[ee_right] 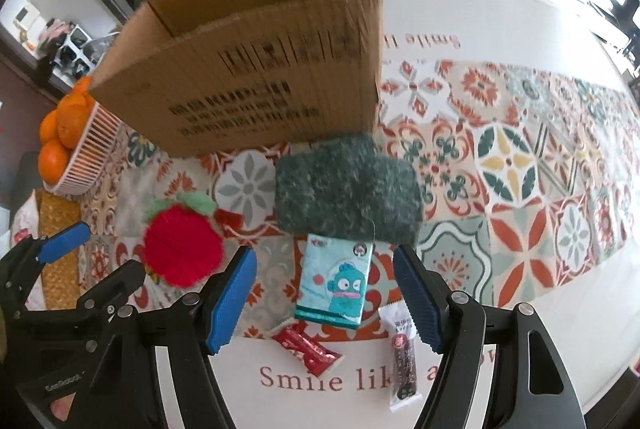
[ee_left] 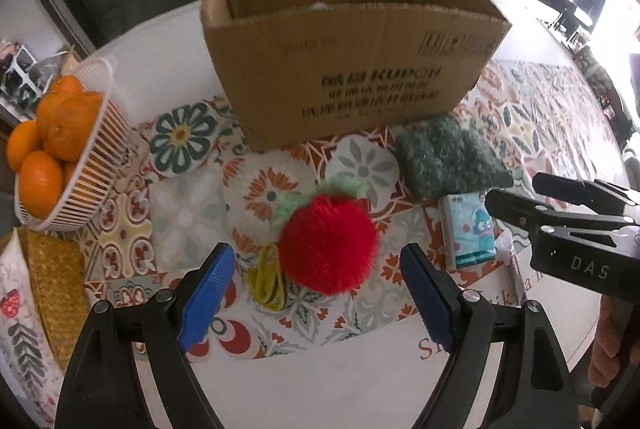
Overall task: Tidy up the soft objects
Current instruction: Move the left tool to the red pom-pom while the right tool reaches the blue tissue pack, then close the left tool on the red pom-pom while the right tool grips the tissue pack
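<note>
A red fluffy plush (ee_left: 329,243) with a green leafy top lies on the patterned tablecloth; it also shows in the right wrist view (ee_right: 182,249). My left gripper (ee_left: 318,295) is open, its blue pads either side of the plush and just short of it. A dark green fuzzy cloth (ee_left: 448,157) (ee_right: 348,193) lies in front of the open cardboard box (ee_left: 344,49) (ee_right: 256,69). A teal tissue pack (ee_right: 336,281) (ee_left: 470,231) lies just ahead of my open, empty right gripper (ee_right: 325,305).
A white basket of oranges (ee_left: 60,153) (ee_right: 76,141) stands at the left, with a woven mat (ee_left: 56,289) beside it. A yellow band (ee_left: 268,279) lies by the plush. A red wrapper (ee_right: 306,349) and a dark snack bar (ee_right: 402,365) lie near the table's front edge.
</note>
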Tool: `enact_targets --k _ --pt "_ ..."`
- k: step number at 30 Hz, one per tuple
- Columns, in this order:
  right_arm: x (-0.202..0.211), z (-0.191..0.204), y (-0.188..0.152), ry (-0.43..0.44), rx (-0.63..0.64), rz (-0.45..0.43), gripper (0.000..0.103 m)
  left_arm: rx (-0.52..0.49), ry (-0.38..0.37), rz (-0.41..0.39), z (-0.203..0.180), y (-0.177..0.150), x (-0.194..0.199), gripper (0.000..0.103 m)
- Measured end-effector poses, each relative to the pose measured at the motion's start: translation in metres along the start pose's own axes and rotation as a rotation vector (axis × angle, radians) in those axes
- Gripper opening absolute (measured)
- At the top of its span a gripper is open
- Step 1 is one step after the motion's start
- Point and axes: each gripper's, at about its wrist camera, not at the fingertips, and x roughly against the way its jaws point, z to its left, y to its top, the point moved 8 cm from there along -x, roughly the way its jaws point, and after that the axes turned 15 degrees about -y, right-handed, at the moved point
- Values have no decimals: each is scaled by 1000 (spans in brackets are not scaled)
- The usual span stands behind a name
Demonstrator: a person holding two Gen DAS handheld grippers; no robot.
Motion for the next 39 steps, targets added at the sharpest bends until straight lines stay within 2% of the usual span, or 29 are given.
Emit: enact_targets --k 12,25,28,34,37,38,39 --pt "-51 2 -22 21 -22 143 72 34 -76 70 7 3 -40 85" --pt "-87 9 -28 37 -44 240 72 114 -73 113 26 11 -81 83" --pt "-93 11 -30 27 -44 251 72 138 -66 104 30 13 -86 77" --pt "-100 23 -35 5 -35 253 71 178 -89 100 34 14 -98 56" --pt "-101 29 -35 4 -35 248 66 188 -93 105 34 11 -97 47" --pt "-101 29 -35 2 -35 245 59 186 -96 104 34 9 -97 44" --pt "-102 30 -34 0 -35 242 57 184 -95 100 32 7 -96 42"
